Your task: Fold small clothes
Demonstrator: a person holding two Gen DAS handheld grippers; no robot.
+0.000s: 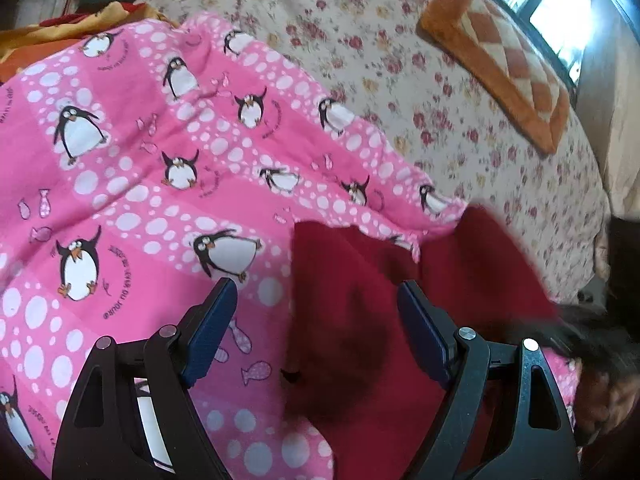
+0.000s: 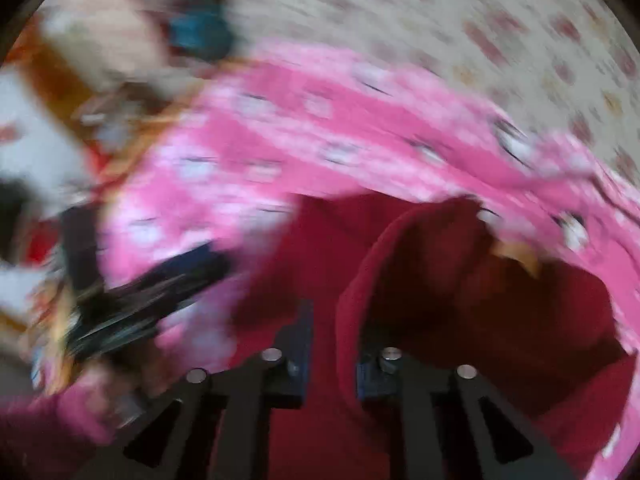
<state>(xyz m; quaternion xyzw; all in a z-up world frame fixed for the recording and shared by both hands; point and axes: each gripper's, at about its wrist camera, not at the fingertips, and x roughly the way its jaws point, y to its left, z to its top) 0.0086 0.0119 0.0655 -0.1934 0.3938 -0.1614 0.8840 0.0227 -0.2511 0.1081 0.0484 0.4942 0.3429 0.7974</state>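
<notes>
A small dark red garment (image 1: 352, 320) lies on a pink penguin-print blanket (image 1: 160, 160). My left gripper (image 1: 316, 300) is open just above the blanket, its blue pads (image 1: 212, 328) standing on either side of the garment's left part. In the blurred right wrist view, my right gripper (image 2: 332, 344) is shut on a raised fold of the red garment (image 2: 400, 280), which arches up over the cloth below. The left gripper (image 2: 160, 288) shows there as a dark blur at the left.
The pink blanket (image 2: 320, 140) lies on a bed with a floral sheet (image 1: 400, 60). An orange and cream patchwork cushion (image 1: 500, 60) lies at the far right near a window. Yellow and orange cloth (image 1: 60, 28) is piled at the far left.
</notes>
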